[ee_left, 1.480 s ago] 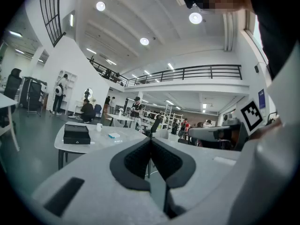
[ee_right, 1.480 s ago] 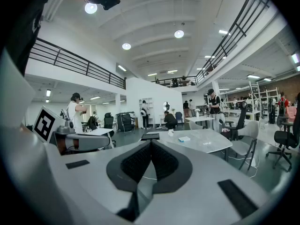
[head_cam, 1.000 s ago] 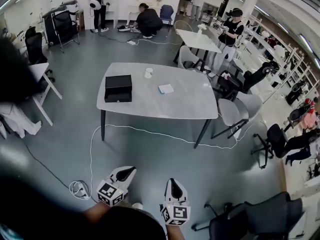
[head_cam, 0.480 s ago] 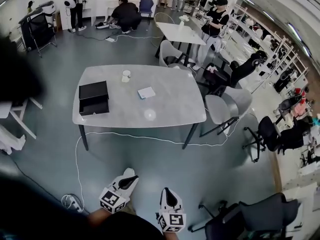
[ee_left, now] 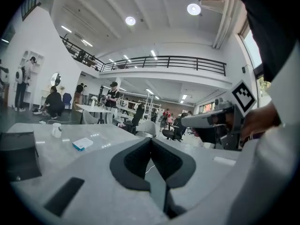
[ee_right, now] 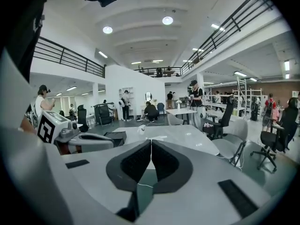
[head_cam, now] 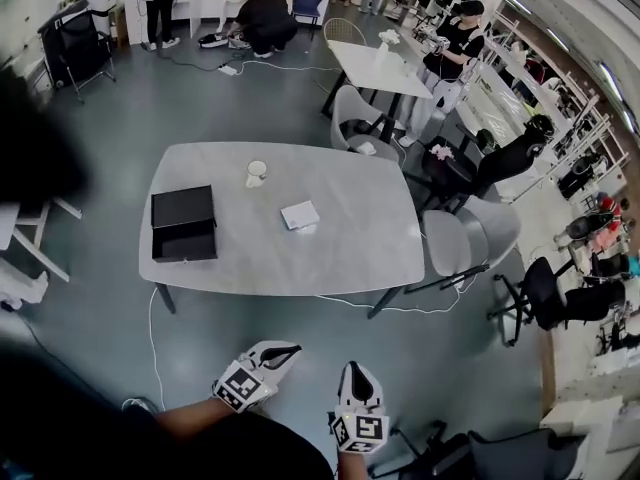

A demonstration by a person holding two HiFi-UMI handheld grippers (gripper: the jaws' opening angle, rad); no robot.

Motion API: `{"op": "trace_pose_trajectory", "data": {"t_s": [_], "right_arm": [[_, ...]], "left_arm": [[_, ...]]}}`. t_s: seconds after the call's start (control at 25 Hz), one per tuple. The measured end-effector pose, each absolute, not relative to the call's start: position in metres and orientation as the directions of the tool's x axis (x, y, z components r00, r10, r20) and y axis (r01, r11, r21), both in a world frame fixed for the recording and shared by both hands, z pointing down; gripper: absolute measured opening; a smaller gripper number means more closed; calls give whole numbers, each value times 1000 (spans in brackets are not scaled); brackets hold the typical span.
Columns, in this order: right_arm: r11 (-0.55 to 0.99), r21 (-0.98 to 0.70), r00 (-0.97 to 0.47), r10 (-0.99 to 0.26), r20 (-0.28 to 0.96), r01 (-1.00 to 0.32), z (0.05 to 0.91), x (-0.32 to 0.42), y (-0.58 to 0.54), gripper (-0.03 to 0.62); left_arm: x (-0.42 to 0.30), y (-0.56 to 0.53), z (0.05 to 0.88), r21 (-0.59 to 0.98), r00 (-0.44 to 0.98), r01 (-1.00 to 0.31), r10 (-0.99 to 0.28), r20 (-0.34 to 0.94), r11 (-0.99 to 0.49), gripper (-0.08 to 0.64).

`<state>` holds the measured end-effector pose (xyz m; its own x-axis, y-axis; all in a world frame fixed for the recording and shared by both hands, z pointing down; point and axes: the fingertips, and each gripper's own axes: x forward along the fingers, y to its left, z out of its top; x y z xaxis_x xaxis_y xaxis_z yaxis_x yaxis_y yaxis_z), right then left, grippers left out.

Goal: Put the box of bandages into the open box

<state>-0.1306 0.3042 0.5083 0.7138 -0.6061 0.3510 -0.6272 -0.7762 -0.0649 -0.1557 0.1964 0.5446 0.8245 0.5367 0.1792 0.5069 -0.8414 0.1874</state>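
A small white and blue box of bandages [head_cam: 300, 215] lies near the middle of the grey table [head_cam: 350, 258]; it also shows in the left gripper view [ee_left: 82, 144]. An open black box [head_cam: 183, 222] sits at the table's left end, its lid raised toward the far side. My left gripper [head_cam: 293, 349] and right gripper [head_cam: 355, 371] hang low over the floor, well short of the table's near edge. Both are shut with nothing between the jaws. In the right gripper view the left gripper [ee_right: 77, 139] shows at the left.
A white cup [head_cam: 257, 172] stands on the table's far side. A white cable [head_cam: 400, 308] runs across the floor under the near edge. Grey chairs [head_cam: 470, 233] stand at the table's right and far side. Several people are at the back of the room.
The view has moved closer to the table, which now sits lower and larger in the head view. Both grippers have stayed shut and low in front of me.
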Motion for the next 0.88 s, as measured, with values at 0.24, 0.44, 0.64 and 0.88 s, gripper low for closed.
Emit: {"op": "trace_pose_trajectory", "data": {"t_s": [0.24, 0.44, 0.64, 0.88], "right_arm": [[-779, -72, 702, -597, 388, -623, 504, -81, 269, 12], [-772, -86, 690, -607, 395, -630, 503, -53, 243, 12], [-747, -81, 674, -636, 375, -660, 508, -8, 223, 12], [-710, -101, 651, -685, 326, -697, 510, 84, 204, 12]], "left_arm": [[-99, 157, 519, 180, 828, 510, 537, 162, -841, 15], [-62, 137, 531, 177, 818, 513, 541, 195, -840, 17], [-27, 117, 547, 188, 842, 460, 494, 218, -868, 17], [33, 104, 570, 189, 865, 391, 430, 259, -901, 18]]}}
